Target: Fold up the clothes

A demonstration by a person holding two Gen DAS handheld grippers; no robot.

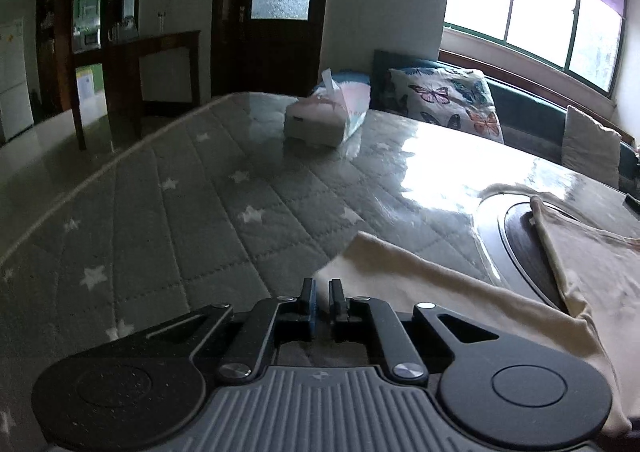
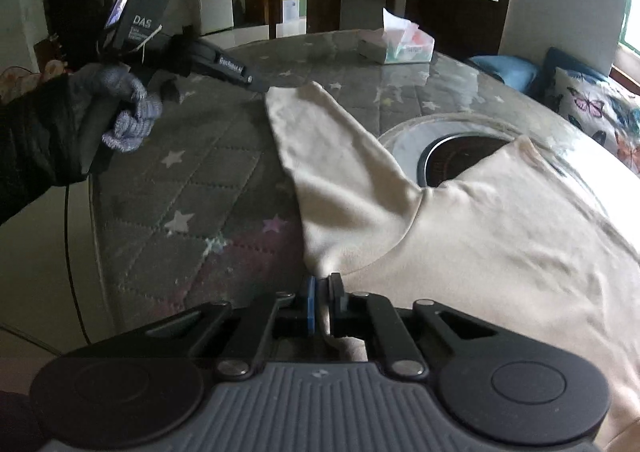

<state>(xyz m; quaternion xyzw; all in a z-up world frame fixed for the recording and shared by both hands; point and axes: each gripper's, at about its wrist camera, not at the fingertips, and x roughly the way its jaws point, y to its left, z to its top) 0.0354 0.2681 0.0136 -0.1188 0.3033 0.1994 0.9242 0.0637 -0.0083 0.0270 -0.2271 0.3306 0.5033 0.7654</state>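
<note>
A cream long-sleeved shirt (image 2: 480,236) lies spread on the quilted, star-patterned table cover (image 2: 192,188). One sleeve (image 2: 332,156) stretches away toward the far left. My right gripper (image 2: 322,282) is shut on the shirt's edge at the base of that sleeve. My left gripper (image 1: 322,286) is nearly shut at the sleeve's cuff end (image 1: 400,276); I cannot tell whether cloth sits between its fingers. From the right wrist view the left gripper (image 2: 256,84), held by a gloved hand, sits at the cuff's tip.
A tissue box (image 1: 320,120) stands on the table's far side. A round recessed burner (image 2: 460,160) sits in the table's middle, partly under the shirt. Butterfly cushions (image 1: 448,100) lie on a bench by the window. A dark sideboard and door stand behind.
</note>
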